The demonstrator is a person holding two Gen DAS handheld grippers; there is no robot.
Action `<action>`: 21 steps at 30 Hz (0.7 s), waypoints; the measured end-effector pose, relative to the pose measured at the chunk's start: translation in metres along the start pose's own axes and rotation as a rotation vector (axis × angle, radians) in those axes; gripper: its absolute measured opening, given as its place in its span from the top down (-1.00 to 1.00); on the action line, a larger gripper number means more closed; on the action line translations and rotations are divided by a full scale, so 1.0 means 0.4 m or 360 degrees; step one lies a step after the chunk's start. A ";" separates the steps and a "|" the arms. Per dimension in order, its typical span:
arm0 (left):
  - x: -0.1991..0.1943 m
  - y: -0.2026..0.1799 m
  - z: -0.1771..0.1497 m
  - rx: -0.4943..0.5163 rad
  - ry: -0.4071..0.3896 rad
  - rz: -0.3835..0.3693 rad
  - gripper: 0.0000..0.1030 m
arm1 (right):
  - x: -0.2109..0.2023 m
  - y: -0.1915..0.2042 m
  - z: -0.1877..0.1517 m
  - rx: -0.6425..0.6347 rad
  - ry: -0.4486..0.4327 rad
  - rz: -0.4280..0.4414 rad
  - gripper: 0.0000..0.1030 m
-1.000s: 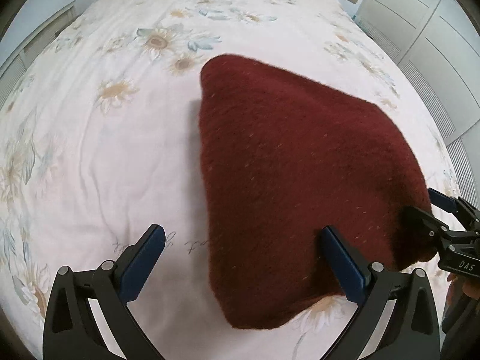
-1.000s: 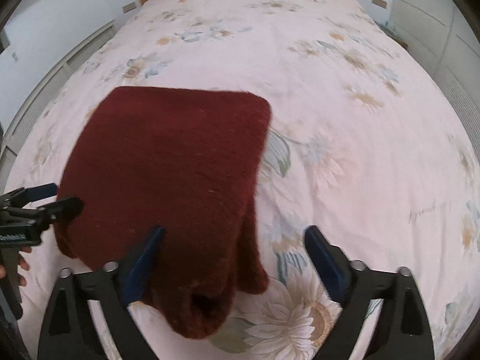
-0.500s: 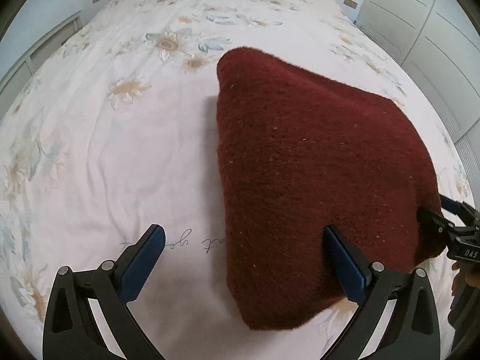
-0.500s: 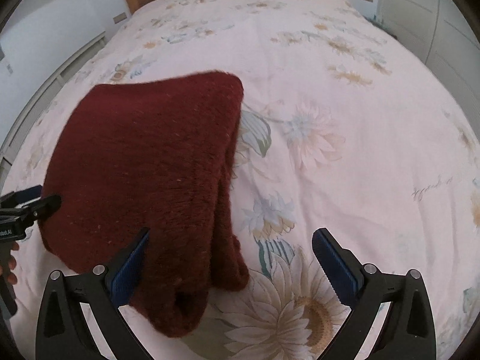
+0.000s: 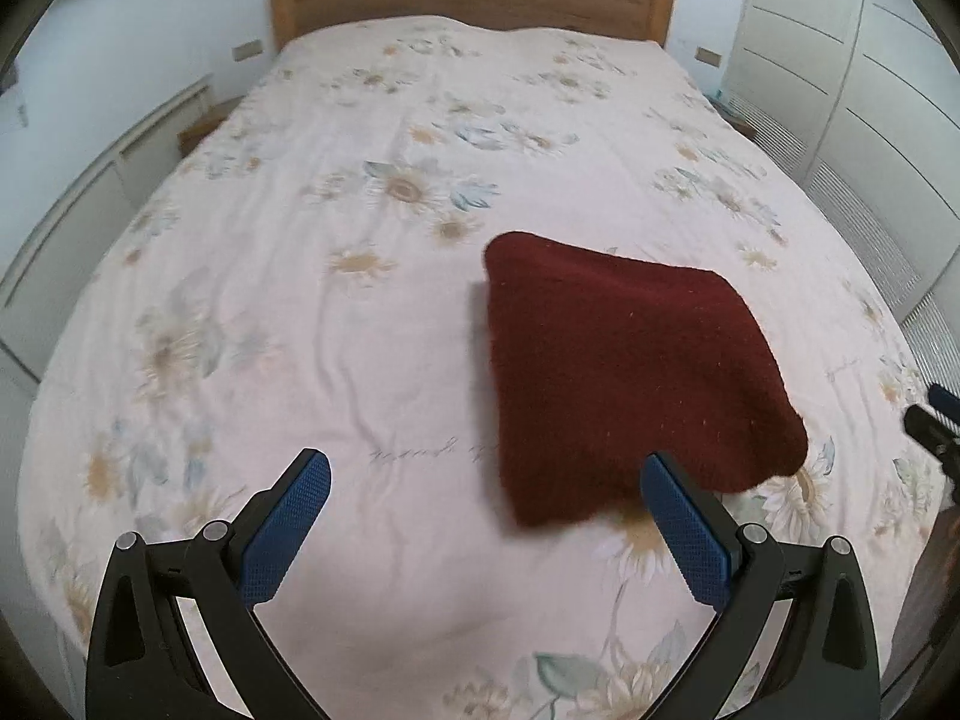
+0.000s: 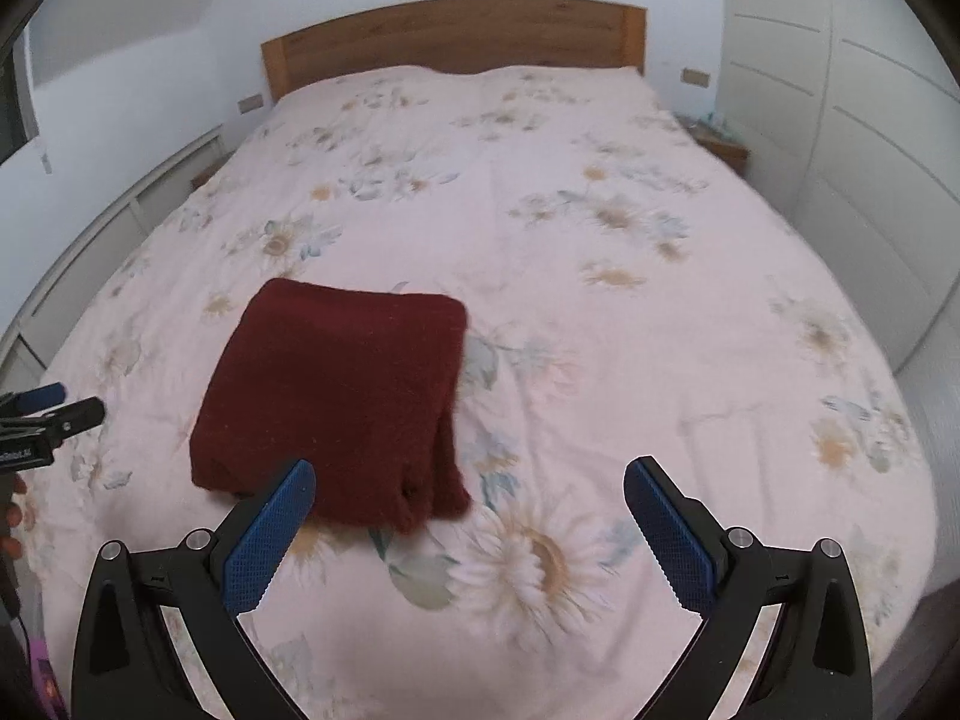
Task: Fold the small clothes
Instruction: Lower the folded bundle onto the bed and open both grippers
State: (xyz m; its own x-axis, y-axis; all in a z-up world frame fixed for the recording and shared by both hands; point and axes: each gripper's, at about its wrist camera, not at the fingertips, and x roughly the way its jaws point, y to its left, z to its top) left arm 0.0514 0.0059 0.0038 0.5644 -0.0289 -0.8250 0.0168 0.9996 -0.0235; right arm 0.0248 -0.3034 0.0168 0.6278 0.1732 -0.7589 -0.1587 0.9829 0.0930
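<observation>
Jaws spread, empty; folded garment (image 5: 630, 378) ahead, untouched.

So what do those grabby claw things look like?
Both the left gripper and the right gripper are shiny black plastic frames with silver bolts. Each has two flat blue fingers with a bumpy, dotted grip. The left one's side carries a white label.
</observation>
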 end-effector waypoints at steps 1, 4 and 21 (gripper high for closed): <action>-0.019 -0.003 -0.016 0.0010 0.0011 0.0001 -0.98 | -0.014 -0.006 -0.010 0.0003 -0.0008 -0.0027 -1.00; -0.057 -0.009 -0.056 0.0037 0.0026 -0.0005 -0.98 | -0.046 -0.033 -0.039 0.0043 0.0003 -0.0077 -1.00; -0.048 0.011 -0.108 -0.0039 0.0075 0.0068 -0.98 | -0.074 -0.120 -0.128 0.0150 0.0083 -0.0193 -1.00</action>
State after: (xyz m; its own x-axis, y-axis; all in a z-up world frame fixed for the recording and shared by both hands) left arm 0.0048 0.0109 -0.0047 0.5246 0.0135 -0.8513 -0.0270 0.9996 -0.0007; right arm -0.0254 -0.3589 0.0019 0.5973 0.0518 -0.8003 -0.0104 0.9983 0.0569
